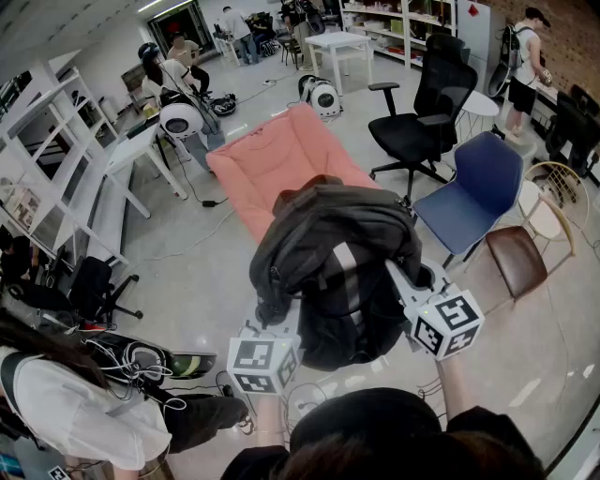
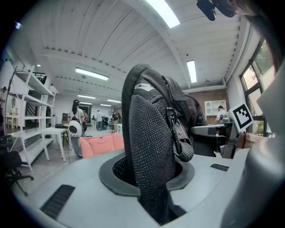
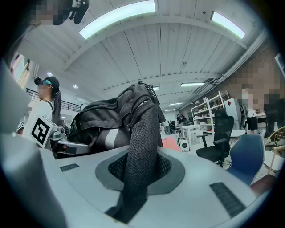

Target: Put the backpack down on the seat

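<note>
Hanging between left gripper (image 1: 278, 317) & right gripper (image 1: 401, 278) in the head view, the backpack (image 1: 337, 262) is off the floor, just short of the pink seat (image 1: 281, 159); carry it fwd, level. Left gripper view: jaws pinch a mesh strap (image 2: 149, 160). Right gripper view: jaws pinch the other strap (image 3: 141, 147); don't release til the backpack rests on the seat.

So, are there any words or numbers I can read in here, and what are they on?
None can be read.
Red sign on the far cabinet: too small.
Left cube and right cube: black-and-white squares only, no letters.
Backpack: no label shows.
</note>
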The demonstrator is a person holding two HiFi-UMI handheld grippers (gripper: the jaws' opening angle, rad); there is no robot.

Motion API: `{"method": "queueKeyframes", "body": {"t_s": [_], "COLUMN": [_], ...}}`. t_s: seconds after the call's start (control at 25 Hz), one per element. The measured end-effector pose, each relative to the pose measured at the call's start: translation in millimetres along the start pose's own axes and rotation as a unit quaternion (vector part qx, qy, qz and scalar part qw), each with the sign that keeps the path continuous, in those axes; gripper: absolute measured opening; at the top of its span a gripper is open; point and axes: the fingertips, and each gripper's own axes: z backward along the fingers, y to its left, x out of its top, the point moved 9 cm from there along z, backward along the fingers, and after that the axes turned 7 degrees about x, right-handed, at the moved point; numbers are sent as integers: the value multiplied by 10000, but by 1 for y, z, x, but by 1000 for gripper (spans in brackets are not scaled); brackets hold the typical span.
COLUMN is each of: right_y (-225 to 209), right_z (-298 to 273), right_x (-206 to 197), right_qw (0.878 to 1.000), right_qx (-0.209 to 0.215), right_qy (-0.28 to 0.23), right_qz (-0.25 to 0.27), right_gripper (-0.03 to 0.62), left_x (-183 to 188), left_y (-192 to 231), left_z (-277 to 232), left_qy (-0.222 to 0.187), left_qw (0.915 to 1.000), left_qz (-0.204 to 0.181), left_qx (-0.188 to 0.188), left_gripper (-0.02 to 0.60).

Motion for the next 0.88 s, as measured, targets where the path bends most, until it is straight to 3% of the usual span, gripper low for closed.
{"method": "queueKeyframes", "body": {"t_s": [0.56,0.88], "right_y": [-6,-30], "right_z": [2,-10], "right_x": [-6,-14], "right_qw": [9999,9994], "right_qx": [86,253], "right_qy": [87,195], "right_qz": [-117,-130], "right_gripper": [67,67], "left_x": [-3,-14], "left_y": [-6,-16], "left_z": [0,-17], "left_qy": [175,253], "left_qw": [9998,9991], "left_qz": [26,182], "left_qx": [77,271], "left_gripper": [109,109]}}
